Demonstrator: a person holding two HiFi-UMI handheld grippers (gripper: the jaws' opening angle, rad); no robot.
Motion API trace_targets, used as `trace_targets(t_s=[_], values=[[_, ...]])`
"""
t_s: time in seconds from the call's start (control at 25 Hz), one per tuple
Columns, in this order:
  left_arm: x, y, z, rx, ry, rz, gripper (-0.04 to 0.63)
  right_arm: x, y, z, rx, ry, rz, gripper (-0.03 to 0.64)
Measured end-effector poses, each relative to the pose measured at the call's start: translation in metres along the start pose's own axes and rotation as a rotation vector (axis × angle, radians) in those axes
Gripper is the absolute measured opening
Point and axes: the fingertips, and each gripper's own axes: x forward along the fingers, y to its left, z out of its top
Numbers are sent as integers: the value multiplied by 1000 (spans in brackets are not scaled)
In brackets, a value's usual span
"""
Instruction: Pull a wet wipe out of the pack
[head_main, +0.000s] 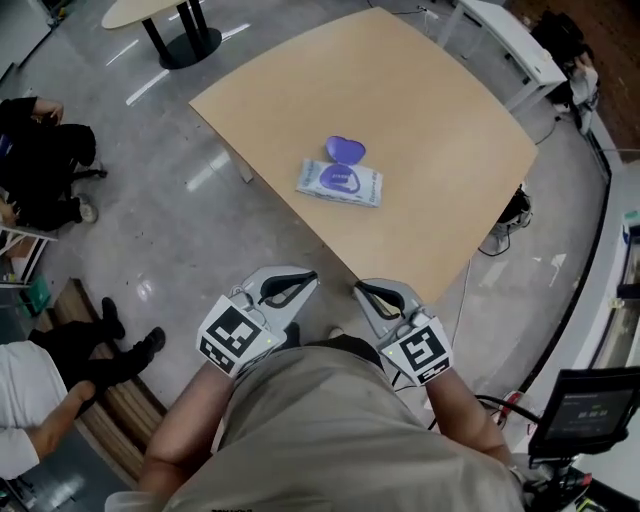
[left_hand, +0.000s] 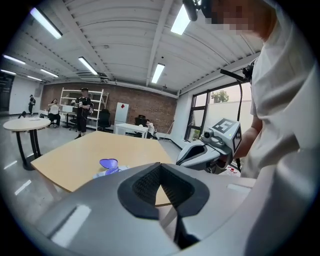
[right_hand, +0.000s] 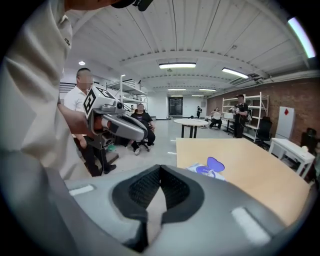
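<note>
The wet wipe pack lies flat near the middle of the wooden table, its purple lid flipped open toward the far side. Both grippers hang close to the person's body, off the table's near corner and well short of the pack. My left gripper is shut with nothing in it, and so is my right gripper. In the left gripper view the pack peeks over the shut jaws, with the right gripper beside. The right gripper view shows the pack ahead on the table.
People sit on the floor side at the left. A round table stands far left, a white desk far right. A monitor on a stand is at the lower right. The table's near corner lies just beyond the grippers.
</note>
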Motion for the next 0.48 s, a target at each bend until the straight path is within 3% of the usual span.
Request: trace_targets(t_s=[0.2,0.48], values=[[5,47,-5,29,28,-65,5,36,-21,9,22,32,-73,2],[40,97,-2,5,60,-71,5,73,-63,17,-28,70,-89,2]])
